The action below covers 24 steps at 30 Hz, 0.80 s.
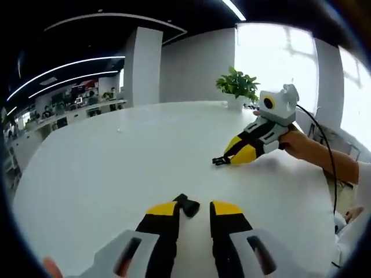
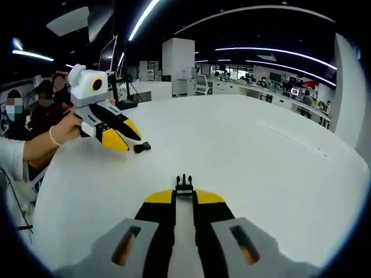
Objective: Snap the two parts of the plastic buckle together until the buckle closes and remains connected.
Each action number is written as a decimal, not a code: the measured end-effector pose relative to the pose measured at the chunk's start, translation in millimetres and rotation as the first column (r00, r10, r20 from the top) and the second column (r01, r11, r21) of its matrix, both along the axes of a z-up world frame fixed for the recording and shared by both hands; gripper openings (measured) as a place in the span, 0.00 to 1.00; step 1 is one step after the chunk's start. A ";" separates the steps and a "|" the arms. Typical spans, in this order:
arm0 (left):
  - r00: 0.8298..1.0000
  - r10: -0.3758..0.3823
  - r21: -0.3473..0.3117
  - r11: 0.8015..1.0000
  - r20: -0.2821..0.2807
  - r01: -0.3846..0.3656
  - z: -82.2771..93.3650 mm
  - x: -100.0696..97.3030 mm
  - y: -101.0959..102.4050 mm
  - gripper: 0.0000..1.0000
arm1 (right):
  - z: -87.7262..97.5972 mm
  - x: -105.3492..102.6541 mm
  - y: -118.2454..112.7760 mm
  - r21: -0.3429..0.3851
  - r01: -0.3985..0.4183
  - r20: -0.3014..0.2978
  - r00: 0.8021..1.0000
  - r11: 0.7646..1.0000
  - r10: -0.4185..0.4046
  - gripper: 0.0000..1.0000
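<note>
In the left gripper view, a black buckle socket [image 1: 186, 205] lies on the white table [image 1: 116, 168] at the tips of my left gripper [image 1: 194, 209]. It touches the left finger, and the jaws stand apart with table showing between them. My right gripper [image 2: 184, 197] is shut on the pronged buckle half [image 2: 184, 186], whose prongs stick out past the yellow tips. The same right gripper [image 1: 229, 157] comes in from the right in the left gripper view, with the pronged half [image 1: 220, 160] at its tip. The right gripper view shows the left gripper [image 2: 132, 139] just behind the socket [image 2: 142, 147].
A potted plant [image 1: 237, 87] stands at the table's far edge. A person's hand [image 1: 301, 145] and a black cable [image 1: 324, 150] trail behind the right gripper. Seated people [image 2: 35, 110] are beyond the table's left edge. Office desks fill the background.
</note>
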<state>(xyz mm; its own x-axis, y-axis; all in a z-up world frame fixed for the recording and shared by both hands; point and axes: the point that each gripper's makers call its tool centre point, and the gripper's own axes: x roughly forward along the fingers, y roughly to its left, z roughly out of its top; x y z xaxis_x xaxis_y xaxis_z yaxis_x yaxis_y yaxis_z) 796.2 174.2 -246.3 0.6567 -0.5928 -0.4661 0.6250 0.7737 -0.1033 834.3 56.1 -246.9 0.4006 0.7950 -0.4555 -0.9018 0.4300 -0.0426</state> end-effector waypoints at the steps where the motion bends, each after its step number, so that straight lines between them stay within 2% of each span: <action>1: 1.000 0.004 0.002 1.000 0.001 -0.004 -0.1 0.0 0.2 0.22 | 0.8 -1.0 -0.7 0.000 -0.001 0.001 1.000 1.000 0.001 0.11; 10: 1.000 0.030 0.001 1.000 -0.001 -0.030 -5.2 -8.6 -2.8 0.29 | 5.4 -10.9 1.3 0.011 -0.024 0.013 1.000 1.000 0.024 0.11; 17: 0.995 0.099 -0.003 0.995 -0.014 -0.099 -8.5 1.0 2.3 0.49 | 3.0 -13.7 -0.1 0.007 -0.027 0.013 1.000 1.000 0.027 0.11; 21: 0.990 0.142 -0.007 0.990 -0.022 -0.142 -10.2 7.0 3.7 0.66 | 1.2 -14.6 -1.8 0.009 -0.025 0.010 1.000 1.000 0.025 0.11; 24: 0.989 0.148 -0.007 0.989 -0.021 -0.148 -11.5 10.5 2.3 0.69 | 0.9 -14.8 -2.2 0.012 -0.026 0.010 1.000 1.000 0.026 0.11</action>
<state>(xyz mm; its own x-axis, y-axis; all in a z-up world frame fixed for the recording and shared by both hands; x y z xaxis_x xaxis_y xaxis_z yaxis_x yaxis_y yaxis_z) 806.7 176.5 -257.8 0.7280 -0.4939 -0.4755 0.5014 0.8566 -0.1220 819.5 54.0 -246.0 0.3843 0.8105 -0.4420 -0.9122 0.4071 -0.0466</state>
